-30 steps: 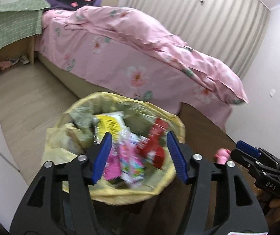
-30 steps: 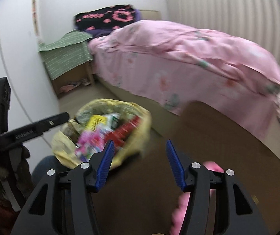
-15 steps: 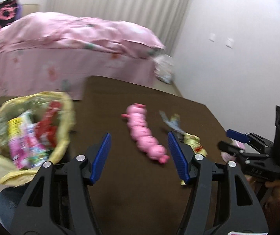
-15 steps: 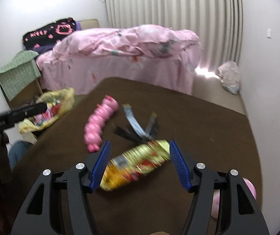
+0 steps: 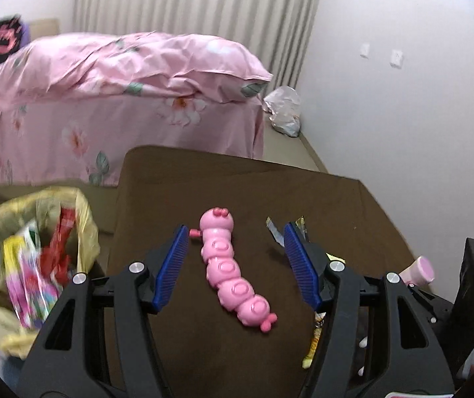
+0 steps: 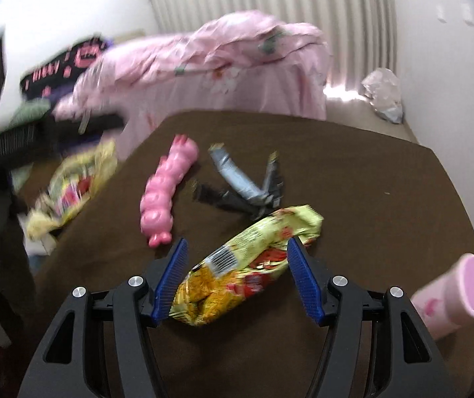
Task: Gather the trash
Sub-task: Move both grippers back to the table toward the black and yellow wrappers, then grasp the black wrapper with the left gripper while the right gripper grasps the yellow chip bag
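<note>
Approach step: my R gripper [image 6: 237,277], jaws apart, straddles the snack bag [image 6: 246,265]; next, clamp it, carry to bin [image 6: 71,185] at 10 o'clock; L gripper [image 5: 237,267] apart, empty.

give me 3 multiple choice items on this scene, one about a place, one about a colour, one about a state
1. Where does the yellow snack wrapper lie?
A. on the bed
B. on the brown table, between the right gripper fingers
C. in the trash bag

2. What colour is the caterpillar toy?
A. pink
B. green
C. blue

3. How do the left gripper jaws stand?
A. shut on the toy
B. shut on nothing
C. open, above the toy

B: the wrapper rests on the table inside the open fingers.
A: its whole body is pink.
C: clear gaps flank the toy.
</note>
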Action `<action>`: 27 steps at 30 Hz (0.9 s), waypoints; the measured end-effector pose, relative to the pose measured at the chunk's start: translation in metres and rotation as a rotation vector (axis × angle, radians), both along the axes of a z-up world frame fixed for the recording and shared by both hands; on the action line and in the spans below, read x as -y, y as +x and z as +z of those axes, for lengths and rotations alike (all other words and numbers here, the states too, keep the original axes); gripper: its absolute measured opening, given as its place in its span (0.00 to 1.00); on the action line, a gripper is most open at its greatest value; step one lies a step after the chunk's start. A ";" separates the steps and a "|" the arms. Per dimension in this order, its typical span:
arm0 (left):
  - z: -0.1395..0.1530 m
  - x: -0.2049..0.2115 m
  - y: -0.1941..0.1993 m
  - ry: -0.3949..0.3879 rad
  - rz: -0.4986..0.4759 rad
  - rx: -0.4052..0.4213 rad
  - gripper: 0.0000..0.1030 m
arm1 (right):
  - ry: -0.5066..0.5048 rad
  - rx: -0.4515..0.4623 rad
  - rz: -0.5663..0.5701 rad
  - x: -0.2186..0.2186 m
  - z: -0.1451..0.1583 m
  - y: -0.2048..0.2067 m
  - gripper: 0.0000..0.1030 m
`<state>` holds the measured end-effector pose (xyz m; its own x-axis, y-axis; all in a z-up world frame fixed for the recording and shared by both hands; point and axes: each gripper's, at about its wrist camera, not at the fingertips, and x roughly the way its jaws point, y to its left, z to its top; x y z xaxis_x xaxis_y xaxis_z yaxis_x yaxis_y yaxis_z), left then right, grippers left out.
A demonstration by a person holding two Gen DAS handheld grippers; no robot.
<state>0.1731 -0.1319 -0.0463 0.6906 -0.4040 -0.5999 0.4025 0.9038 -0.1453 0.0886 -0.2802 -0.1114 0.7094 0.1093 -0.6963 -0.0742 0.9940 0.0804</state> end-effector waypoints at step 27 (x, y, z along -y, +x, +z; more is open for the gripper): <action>-0.067 0.129 0.018 0.243 -0.376 -0.181 0.30 | 0.061 0.035 -0.110 0.082 -0.003 -0.110 0.56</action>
<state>0.1908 -0.2612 -0.1135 0.3992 -0.4387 -0.8051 0.6958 0.7167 -0.0455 -0.0214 -0.3620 -0.1143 0.7432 0.0705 -0.6654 0.0316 0.9896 0.1401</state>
